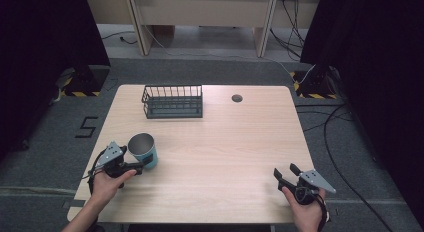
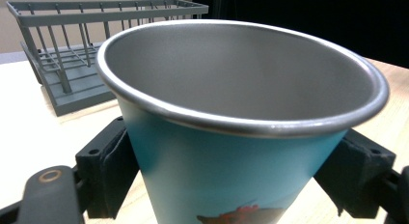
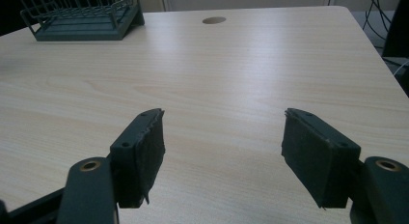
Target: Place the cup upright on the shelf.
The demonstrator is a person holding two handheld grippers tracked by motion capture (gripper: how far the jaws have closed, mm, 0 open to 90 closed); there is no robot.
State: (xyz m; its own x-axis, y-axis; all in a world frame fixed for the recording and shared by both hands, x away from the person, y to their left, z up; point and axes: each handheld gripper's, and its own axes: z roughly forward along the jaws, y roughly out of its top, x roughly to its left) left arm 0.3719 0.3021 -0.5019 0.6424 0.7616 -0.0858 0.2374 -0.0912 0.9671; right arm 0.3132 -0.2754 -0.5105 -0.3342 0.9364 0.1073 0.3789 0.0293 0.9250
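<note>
One pale wooden desk (image 1: pixel 215 152), centre bare and open. One dark wire rack (image 1: pixel 173 101) stood near the far edge. One blue metal-lined cup (image 1: pixel 144 149) sat upright near the left edge, pinched by left gripper (image 1: pixel 136 167). Right gripper (image 1: pixel 286 173), near right corner, jaws spread, empty

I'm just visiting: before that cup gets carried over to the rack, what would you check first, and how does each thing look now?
1. Left gripper jaws on both sides of the blue metal cup: ok.
2. Grip firm enough to lift: cannot tell.
3. Cup empty: ok, bare steel inside.
4. Dark wire rack has free room: ok.
5. Table between cup and rack free of obstacles: ok.
6. Right gripper open, at the near right, out of the way: ok.
</note>
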